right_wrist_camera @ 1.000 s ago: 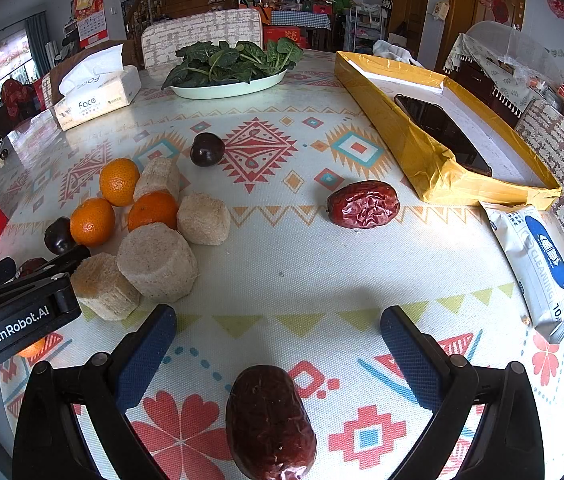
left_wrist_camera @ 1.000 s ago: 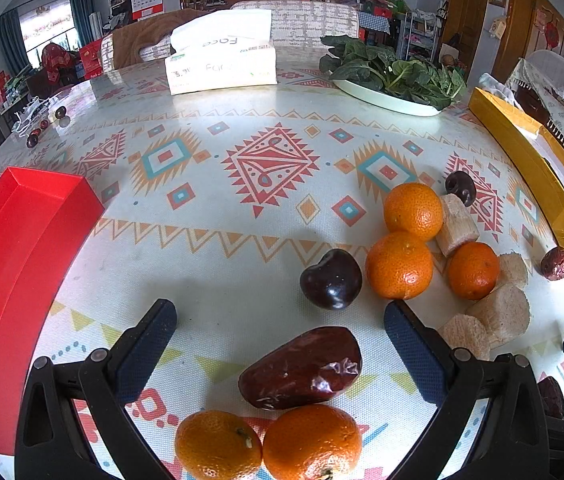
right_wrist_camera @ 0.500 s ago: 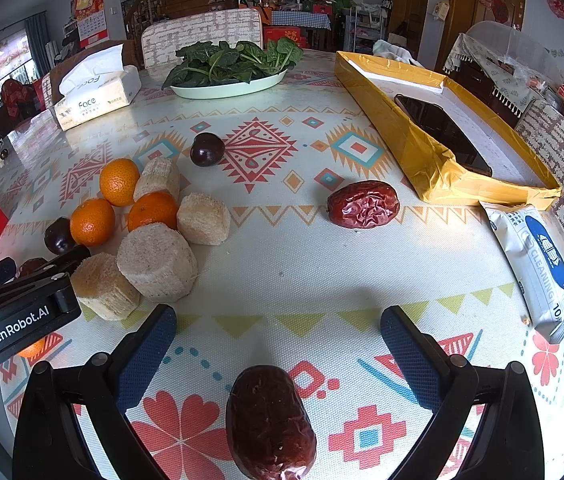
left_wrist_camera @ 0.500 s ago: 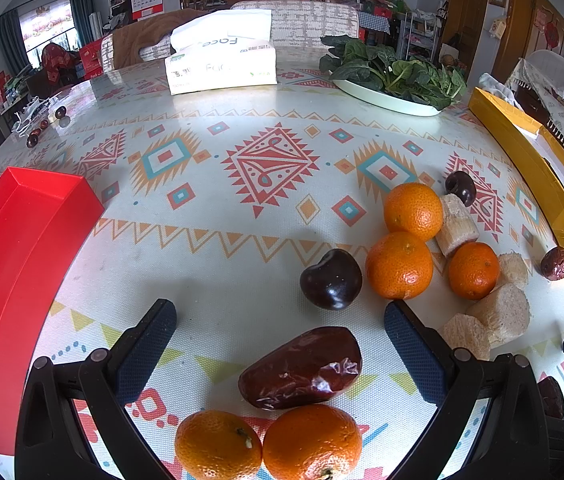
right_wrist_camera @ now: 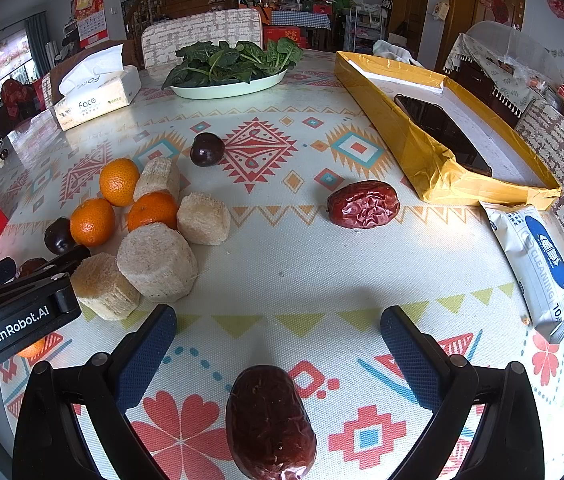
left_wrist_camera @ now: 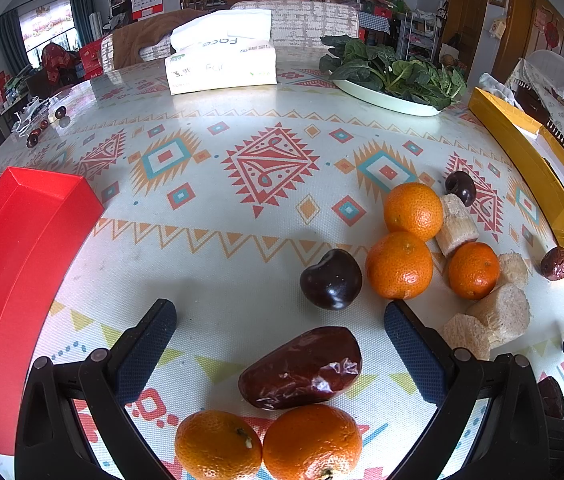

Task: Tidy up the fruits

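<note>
My left gripper (left_wrist_camera: 279, 312) is open just above the patterned table, empty. A brown-red date (left_wrist_camera: 302, 367) lies between its fingers, with two oranges (left_wrist_camera: 265, 444) close in front of the camera. A dark plum (left_wrist_camera: 332, 279) sits just beyond the fingertips, beside three more oranges (left_wrist_camera: 400, 265) and pale sugarcane chunks (left_wrist_camera: 500, 314). My right gripper (right_wrist_camera: 277, 318) is open and empty, with another date (right_wrist_camera: 269, 420) lying between its fingers. A third date (right_wrist_camera: 363, 203) lies further ahead. The left gripper's body (right_wrist_camera: 13, 312) shows at the left of the right wrist view.
A red tray (left_wrist_camera: 21, 248) stands at the table's left edge. A yellow box (right_wrist_camera: 434, 136) holding a phone lies at the right, with a wet-wipes pack (right_wrist_camera: 538, 264) beside it. A tissue box (left_wrist_camera: 221, 62) and a plate of spinach (left_wrist_camera: 394, 76) stand at the back.
</note>
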